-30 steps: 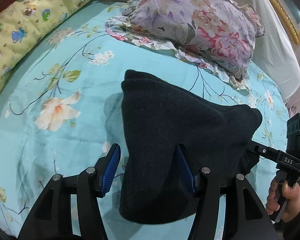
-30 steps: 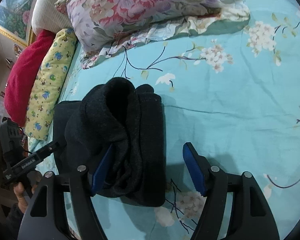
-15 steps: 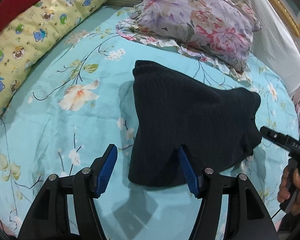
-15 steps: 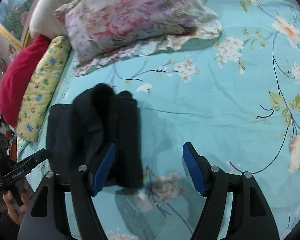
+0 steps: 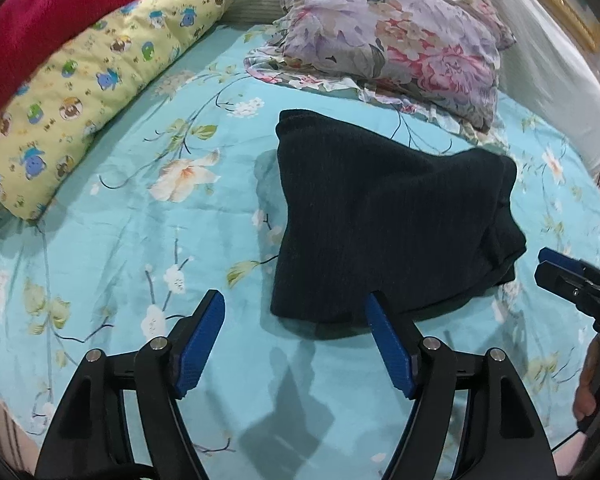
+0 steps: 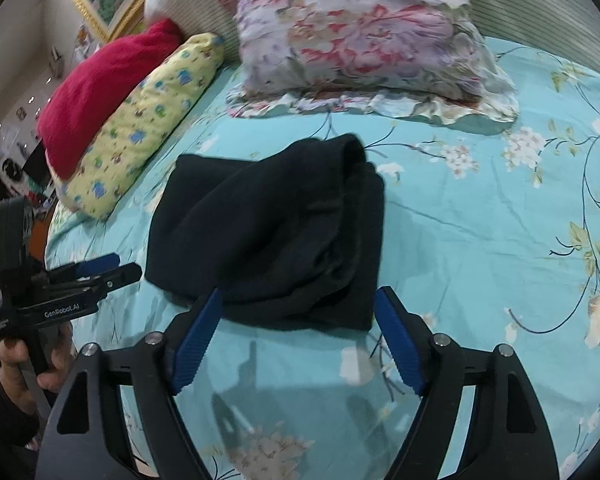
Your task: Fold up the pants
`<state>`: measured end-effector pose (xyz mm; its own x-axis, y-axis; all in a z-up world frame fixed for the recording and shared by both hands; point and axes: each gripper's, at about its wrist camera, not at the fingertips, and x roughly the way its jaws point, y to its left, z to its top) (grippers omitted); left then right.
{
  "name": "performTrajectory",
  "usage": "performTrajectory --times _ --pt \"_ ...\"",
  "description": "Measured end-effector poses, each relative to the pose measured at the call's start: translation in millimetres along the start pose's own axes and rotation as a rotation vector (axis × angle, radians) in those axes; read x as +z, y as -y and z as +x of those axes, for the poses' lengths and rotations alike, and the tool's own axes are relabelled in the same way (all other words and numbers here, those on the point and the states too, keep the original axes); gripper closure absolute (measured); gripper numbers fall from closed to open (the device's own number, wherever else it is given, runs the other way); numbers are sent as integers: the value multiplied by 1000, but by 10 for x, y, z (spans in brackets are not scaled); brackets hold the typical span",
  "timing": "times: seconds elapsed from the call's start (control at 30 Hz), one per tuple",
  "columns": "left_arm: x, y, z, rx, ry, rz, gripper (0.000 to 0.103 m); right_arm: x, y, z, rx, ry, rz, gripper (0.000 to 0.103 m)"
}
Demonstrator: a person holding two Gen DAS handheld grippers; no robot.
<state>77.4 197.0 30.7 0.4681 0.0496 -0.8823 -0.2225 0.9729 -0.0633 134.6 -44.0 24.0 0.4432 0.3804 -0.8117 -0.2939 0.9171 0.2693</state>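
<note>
The black pants (image 5: 380, 220) lie folded in a thick bundle on the turquoise floral bedsheet (image 5: 140, 240). They also show in the right wrist view (image 6: 276, 236). My left gripper (image 5: 294, 308) is open and empty, just short of the bundle's near edge. My right gripper (image 6: 298, 308) is open and empty, just short of the bundle's other side. Each gripper shows at the edge of the other's view: the right one (image 5: 556, 268) and the left one (image 6: 108, 266).
A floral pillow (image 5: 392, 36) lies beyond the pants. A yellow cartoon-print bolster (image 5: 92, 84) and a red cushion (image 5: 52, 4) lie along the left. A striped headboard (image 6: 540, 4) and a gold picture frame (image 6: 96, 12) stand behind. The bed's edge is near my grippers.
Both grippers have pulled back from the pants and off the cloth. The bundle now lies free on the sheet, farther from both cameras.
</note>
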Motion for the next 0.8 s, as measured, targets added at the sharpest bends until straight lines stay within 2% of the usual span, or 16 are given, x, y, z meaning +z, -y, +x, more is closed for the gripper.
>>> performTrajectory --times 0.17,0.3,0.37,0.43,0.53,0.8 --pt "-88 40 -98 41 26 44 25 -61 -100 20 -30 -12 -60 24" --pt "-156 88 -119 66 36 84 24 -132 -184 -11 -41 15 -131 22" --pt "-201 118 -113 75 38 101 24 -182 -241 -30 -47 46 -182 20" --pt "-240 139 -103 80 41 114 23 -233 -300 -42 -49 66 -229 12" --pt "-306 174 -64 82 36 136 22 -282 -369 -20 -64 70 -278 10" --pt "-388 207 -29 78 41 170 20 -320 -369 167 -71 13 -249 10"
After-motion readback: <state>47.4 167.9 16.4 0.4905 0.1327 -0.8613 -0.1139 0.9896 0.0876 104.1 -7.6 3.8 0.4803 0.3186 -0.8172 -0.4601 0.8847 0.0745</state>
